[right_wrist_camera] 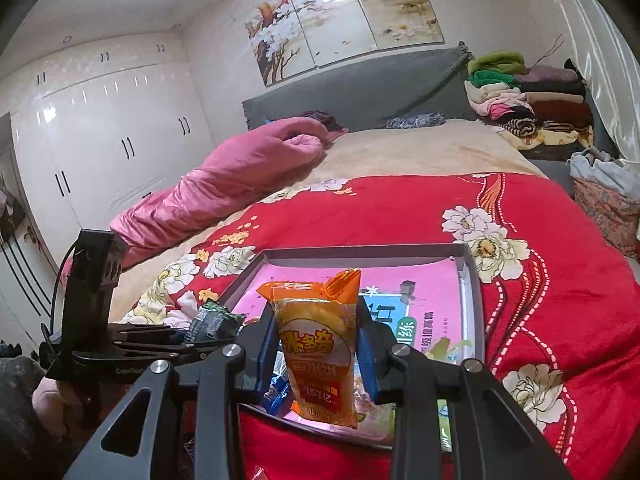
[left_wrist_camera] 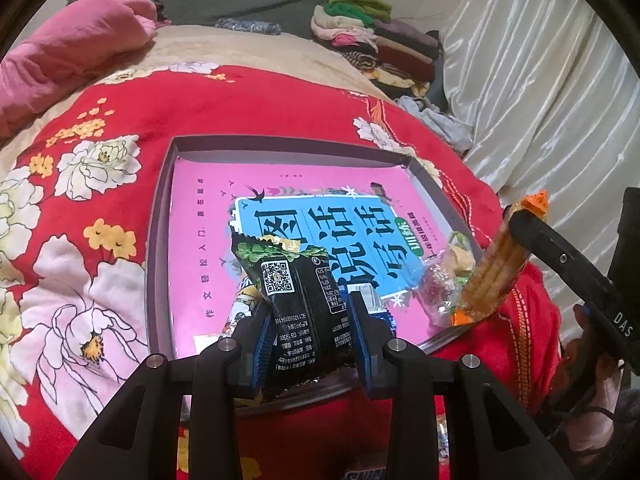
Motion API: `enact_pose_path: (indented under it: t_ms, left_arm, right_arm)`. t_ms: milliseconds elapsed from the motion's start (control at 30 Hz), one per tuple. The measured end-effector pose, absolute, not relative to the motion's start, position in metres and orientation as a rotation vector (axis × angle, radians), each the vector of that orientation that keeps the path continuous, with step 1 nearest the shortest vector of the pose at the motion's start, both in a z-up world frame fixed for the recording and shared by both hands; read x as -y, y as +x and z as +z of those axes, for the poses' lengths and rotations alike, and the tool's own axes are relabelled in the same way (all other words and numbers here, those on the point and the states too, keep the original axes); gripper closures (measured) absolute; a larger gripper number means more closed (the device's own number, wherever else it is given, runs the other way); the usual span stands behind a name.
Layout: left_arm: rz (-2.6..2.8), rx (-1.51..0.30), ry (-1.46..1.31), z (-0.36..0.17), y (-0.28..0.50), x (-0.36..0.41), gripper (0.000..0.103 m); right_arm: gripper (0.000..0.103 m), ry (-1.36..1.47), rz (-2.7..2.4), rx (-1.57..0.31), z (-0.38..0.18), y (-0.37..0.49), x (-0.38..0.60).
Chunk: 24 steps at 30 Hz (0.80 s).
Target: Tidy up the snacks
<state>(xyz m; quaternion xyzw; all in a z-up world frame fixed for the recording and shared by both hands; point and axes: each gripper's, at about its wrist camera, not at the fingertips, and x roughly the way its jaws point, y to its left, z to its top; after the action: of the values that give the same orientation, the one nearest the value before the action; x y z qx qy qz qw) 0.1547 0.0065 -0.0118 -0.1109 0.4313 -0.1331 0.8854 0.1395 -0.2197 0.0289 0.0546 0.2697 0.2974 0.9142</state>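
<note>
Left gripper (left_wrist_camera: 311, 330), black linkage with blue pads, points steeply down over the near edge of a shallow grey cardboard tray (left_wrist_camera: 160, 216) that lies on a red floral blanket (left_wrist_camera: 80, 184) on the bed. Its jaws are closed part-way on a black foil snack packet with a green leaf print and a white QR code (left_wrist_camera: 298, 300); both pads press the packet's sides and the packet stands upright between them, its top edge leaning toward the tray interior. Right gripper (right_wrist_camera: 316, 354), same build, points at a shallower downward angle over the tray's near right corner; its jaws are clamped on an orange-and-yellow plastic snack bag with red characters (right_wrist_camera: 316, 344), held upright with the crimped orange top above the fingers. In the left wrist view the same bag (left_wrist_camera: 500, 264) appears at the right, gripped near its top and hanging tilted over the tray's right rim, showing stacked golden crackers through the wrapper. The tray floor is covered by a pink book with a blue title panel (left_wrist_camera: 208, 240). A few loose wrapped snacks (left_wrist_camera: 444, 280) already lie in the tray near its right edge. A hand (left_wrist_camera: 592, 344) shows dimly behind the right gripper body. A pink quilt (right_wrist_camera: 224, 184) lies folded well beyond the tray.
</note>
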Motion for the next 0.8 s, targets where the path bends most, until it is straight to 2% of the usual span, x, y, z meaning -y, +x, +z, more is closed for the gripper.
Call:
enact_pose_path:
  t_ms: [800]
  left_arm:
    - [-0.274, -0.929, -0.212, -0.028, 0.159, -0.005, 0.067]
  right_arm:
    - [0.068, 0.103, 0.640, -0.611, 0.015, 0.148, 0.206]
